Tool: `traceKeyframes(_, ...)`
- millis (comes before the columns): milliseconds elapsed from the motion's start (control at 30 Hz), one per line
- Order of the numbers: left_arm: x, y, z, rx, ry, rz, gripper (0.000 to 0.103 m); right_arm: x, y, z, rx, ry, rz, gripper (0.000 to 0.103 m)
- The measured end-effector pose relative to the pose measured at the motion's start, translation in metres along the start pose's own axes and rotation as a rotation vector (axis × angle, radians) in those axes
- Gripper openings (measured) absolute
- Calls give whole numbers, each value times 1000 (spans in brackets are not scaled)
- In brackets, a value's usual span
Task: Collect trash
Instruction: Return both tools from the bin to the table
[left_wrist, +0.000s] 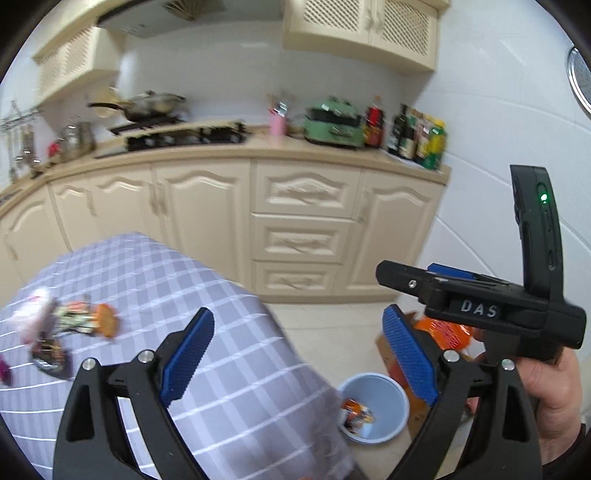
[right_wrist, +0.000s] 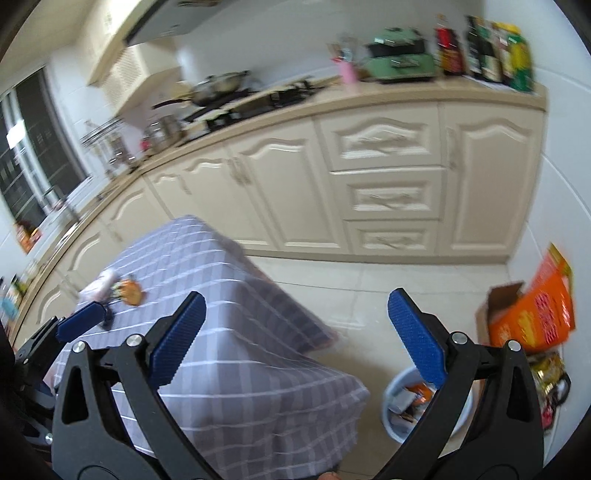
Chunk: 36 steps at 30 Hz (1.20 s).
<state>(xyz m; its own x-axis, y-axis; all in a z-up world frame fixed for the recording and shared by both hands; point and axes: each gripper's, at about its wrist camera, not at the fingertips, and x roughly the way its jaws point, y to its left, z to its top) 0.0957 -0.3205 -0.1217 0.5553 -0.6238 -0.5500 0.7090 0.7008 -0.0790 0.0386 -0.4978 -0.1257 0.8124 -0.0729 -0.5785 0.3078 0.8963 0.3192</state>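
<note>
Several pieces of trash lie on the checked tablecloth (left_wrist: 155, 280): an orange round piece (left_wrist: 105, 320), a green-striped wrapper (left_wrist: 72, 319), a pale pink crumpled piece (left_wrist: 31, 317) and a dark wrapper (left_wrist: 50, 357). The orange piece also shows in the right wrist view (right_wrist: 131, 291). A light blue bin (left_wrist: 384, 391) on the floor beside the table holds wrappers; it also shows in the right wrist view (right_wrist: 391, 406). My left gripper (left_wrist: 299, 360) is open and empty above the table's edge. My right gripper (right_wrist: 297, 339) is open and empty above the bin and table corner.
Cream kitchen cabinets (left_wrist: 303, 221) run behind the table, with a stove, a pan and bottles on the counter. An orange cardboard box (right_wrist: 532, 314) and a bag stand on the floor by the right wall. The tiled floor (right_wrist: 362, 291) lies between table and cabinets.
</note>
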Motion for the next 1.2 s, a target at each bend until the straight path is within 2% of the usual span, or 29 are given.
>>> traceKeyframes(233,-48,70,0,-73,-78,128,91,17,80,8,-102,9,112,97)
traceKeyframes(367,-74,114,-8,-117,-116,228,92,31,119,4,-155,32,152,97)
traceKeyframes(533,-96,176,-27,-195,-119,352,93,57,167,-5,-218,69,202,97)
traceKeyframes(767,-108,269,-61,-319,-58,576,93,109,211,-18,-272,142,251,97)
traceKeyframes(867,-102,303,-72,-330,9,654,93,134,225,-23,-301,184,252,97)
traceKeyframes(1100,-71,352,-86,-350,120,710,93,187,244,-30,-353,245,217,96)
traceKeyframes(1133,-66,359,-88,-356,134,712,93,190,243,-30,-356,249,214,95)
traceKeyframes(1200,-57,370,-90,-381,173,707,93,198,244,-31,-361,263,207,81)
